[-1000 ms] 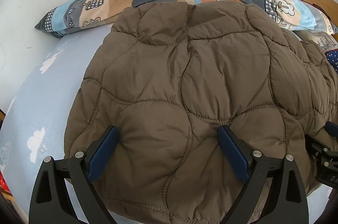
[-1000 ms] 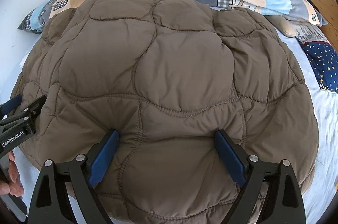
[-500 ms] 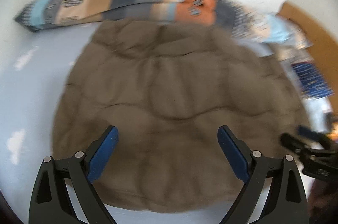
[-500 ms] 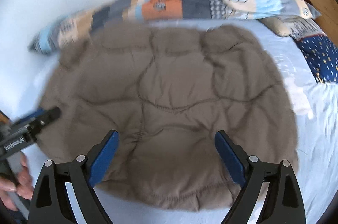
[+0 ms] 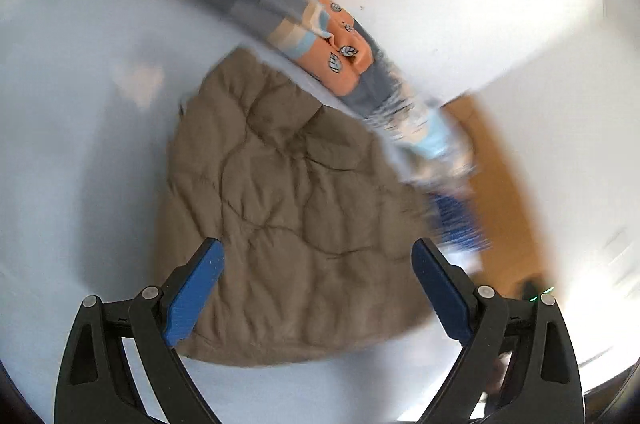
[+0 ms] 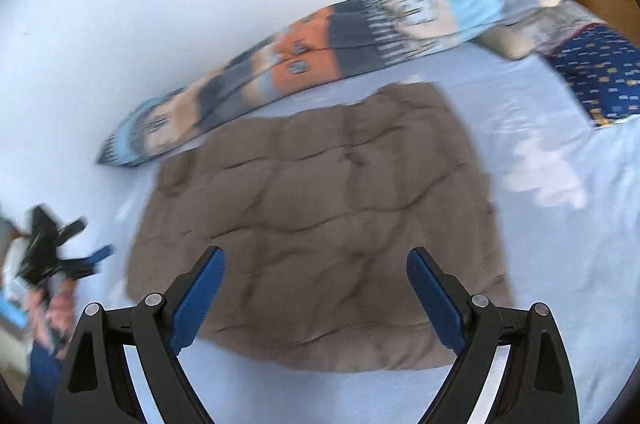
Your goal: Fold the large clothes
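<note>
Both pictures are looking smeary. In the left wrist view the long patchwork pillow (image 5: 304,20) is turning into streaks near the top left, and the dark blue cloth (image 5: 460,220) past the brown quilted jacket (image 5: 292,216) is only a blur. In the right wrist view the left gripper (image 6: 86,258) is showing as a fuzzy black shape (open or closed, hard to say), and the hand (image 6: 54,308) under it is getting cut off by the picture's edge.

Brown quilted jacket (image 6: 320,232), pale-blue sheet (image 6: 560,264)
</note>
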### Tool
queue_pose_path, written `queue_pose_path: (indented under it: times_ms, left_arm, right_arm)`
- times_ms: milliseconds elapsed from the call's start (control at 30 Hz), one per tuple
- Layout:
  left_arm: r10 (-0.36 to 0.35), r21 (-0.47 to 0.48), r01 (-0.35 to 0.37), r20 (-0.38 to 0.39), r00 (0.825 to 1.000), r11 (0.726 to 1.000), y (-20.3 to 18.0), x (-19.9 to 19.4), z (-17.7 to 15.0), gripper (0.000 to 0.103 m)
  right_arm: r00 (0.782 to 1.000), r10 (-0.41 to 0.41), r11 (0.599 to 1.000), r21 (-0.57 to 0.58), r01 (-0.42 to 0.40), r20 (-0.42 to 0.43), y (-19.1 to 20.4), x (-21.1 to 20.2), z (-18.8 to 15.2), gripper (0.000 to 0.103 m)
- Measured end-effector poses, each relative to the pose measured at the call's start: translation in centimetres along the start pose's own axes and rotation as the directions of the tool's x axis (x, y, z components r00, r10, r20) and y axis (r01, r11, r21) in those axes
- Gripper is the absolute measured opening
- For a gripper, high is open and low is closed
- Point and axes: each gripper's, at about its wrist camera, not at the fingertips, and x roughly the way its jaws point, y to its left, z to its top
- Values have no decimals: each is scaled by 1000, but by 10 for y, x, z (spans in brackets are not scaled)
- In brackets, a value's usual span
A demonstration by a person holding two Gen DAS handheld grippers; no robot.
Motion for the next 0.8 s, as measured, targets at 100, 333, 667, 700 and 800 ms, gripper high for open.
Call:
queue_pose_path:
  times_ms: [100, 333, 667, 700, 800]
  left_arm:
    - [-243, -174, 236, -17, 970, 956, 23, 7, 1, 94]
    - [-468, -135, 460, -28, 884, 878, -12, 10, -7, 94]
    - [-601, -75, 597, -131, 788, 799, -35, 8, -24, 94]
    - [-604, -67, 601, -138, 785, 797, -38, 7, -26, 94]
    - [-551, -28, 552, -120, 826, 833, -37, 4, -25, 94]
  right_arm:
    - [981, 194, 980, -36, -194, -9, 43, 8, -4, 94]
    - [898, 438, 873, -215, -437, -44, 190, 34, -33, 94]
    - [840, 539, 785, -326, -527, -59, 257, 40, -50, 94]
    - [843, 534, 786, -332, -522, -61, 257, 39, -51, 94]
    - [859, 509, 794, -356, -492, -52, 255, 39, -48, 94]
